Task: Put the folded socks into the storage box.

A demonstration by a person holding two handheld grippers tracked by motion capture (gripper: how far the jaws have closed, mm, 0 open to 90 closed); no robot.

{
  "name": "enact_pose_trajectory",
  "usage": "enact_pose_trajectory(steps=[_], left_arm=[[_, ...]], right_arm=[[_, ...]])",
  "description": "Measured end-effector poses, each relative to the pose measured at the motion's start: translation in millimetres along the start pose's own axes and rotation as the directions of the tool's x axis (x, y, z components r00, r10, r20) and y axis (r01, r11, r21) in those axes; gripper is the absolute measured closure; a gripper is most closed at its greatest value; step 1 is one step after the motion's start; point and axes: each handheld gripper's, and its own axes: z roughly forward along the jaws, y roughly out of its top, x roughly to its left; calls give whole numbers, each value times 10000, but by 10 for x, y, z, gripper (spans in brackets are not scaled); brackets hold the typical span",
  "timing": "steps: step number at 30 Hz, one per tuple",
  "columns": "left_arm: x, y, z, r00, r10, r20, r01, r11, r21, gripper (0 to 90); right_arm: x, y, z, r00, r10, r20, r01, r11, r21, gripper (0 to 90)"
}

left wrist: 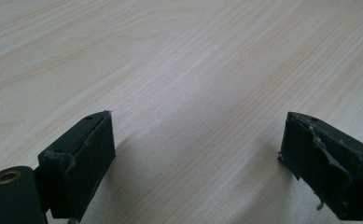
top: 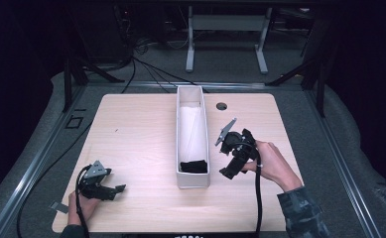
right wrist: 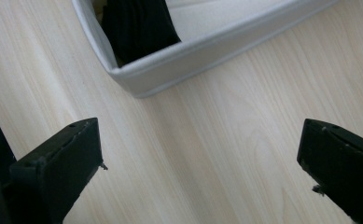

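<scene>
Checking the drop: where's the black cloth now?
High view: black cloth lies inside the white box, at its near end, just left of the right hand-held gripper.

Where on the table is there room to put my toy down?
The wide bare wood left of the white box, above the left tongs, is freest. Right of the box it is crowded by the right tongs and hand.

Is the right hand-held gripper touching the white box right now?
Apart. The right gripper view shows bare table between the open jaws of the right hand-held gripper and the white box, with the black item lying inside it.
</scene>
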Motion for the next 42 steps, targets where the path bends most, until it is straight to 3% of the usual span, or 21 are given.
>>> enact_pose_trajectory(steps=[10,16,20,24,25,30,32,36,39,42], left_arm=[[0,0,0,10000,15,-8,-15,10000,2,98],[0,0,0,10000,15,-9,-15,10000,4,98],[0,0,0,10000,7,-7,-7,10000,1,98],[0,0,0,10000,16,-9,-16,10000,3,98],[0,0,0,10000,16,-9,-16,10000,2,98],[0,0,0,10000,16,-10,-16,10000,3,98],[0,0,0,10000,16,-11,-16,10000,0,98],[0,0,0,10000,15,-10,-15,10000,3,98],[0,0,0,10000,14,-9,-14,10000,1,98],[0,0,0,10000,10,-9,-10,10000,1,98]], right_arm=[[-18,-386,8,9981,584,201,-580,9981,-184,0],[5,-629,39,9953,748,610,-718,9961,-505,0],[10,-800,68,9898,1171,813,-1108,9908,-782,0],[21,-981,105,9781,1698,1201,-1560,9809,-1165,0],[17,-1027,119,9777,1825,1041,-1699,9782,-1191,0],[39,-1244,211,9600,2406,1430,-2180,9632,-1573,0],[49,-1330,263,9553,2644,1326,-2399,9548,-1755,0],[77,-1486,383,9463,2875,1480,-2590,9480,-1851,0],[94,-1595,499,9408,3161,1227,-2869,9350,-2086,0],[120,-1693,645,9385,3270,1111,-2988,9301,-2137,12]])
